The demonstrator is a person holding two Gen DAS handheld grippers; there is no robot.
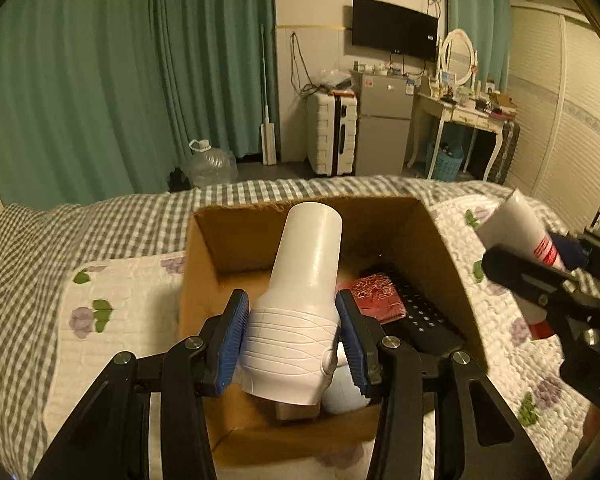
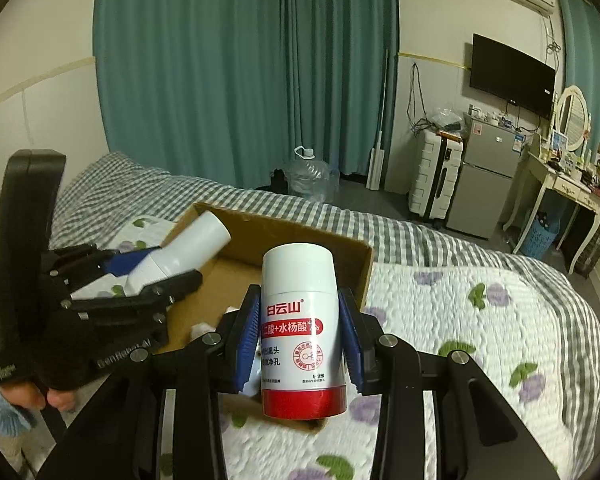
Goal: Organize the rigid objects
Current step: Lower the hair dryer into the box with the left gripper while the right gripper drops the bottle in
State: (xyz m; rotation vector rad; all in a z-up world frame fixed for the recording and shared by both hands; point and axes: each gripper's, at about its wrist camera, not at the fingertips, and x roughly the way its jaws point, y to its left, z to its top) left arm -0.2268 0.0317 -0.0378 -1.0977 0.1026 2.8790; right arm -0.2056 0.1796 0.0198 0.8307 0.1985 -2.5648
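My left gripper [image 1: 292,336] is shut on a white plastic bottle [image 1: 300,296] with a ribbed body, held tilted over the open cardboard box [image 1: 204,248]. The box holds a red patterned case [image 1: 376,298], a black remote [image 1: 424,320] and a white round item [image 1: 344,396]. My right gripper [image 2: 300,340] is shut on a white tube with red cap and red lettering [image 2: 300,332], held at the box's [image 2: 352,256] right edge. The left gripper [image 2: 132,280] and its bottle [image 2: 188,248] show in the right wrist view; the right gripper's tube [image 1: 516,232] shows in the left wrist view.
The box sits on a bed with a white flowered quilt [image 1: 112,320] and a grey checked sheet [image 1: 60,224]. Beyond the bed stand a water jug [image 1: 210,164], a white suitcase [image 1: 332,132], a small fridge [image 1: 384,124] and a dressing table [image 1: 460,116].
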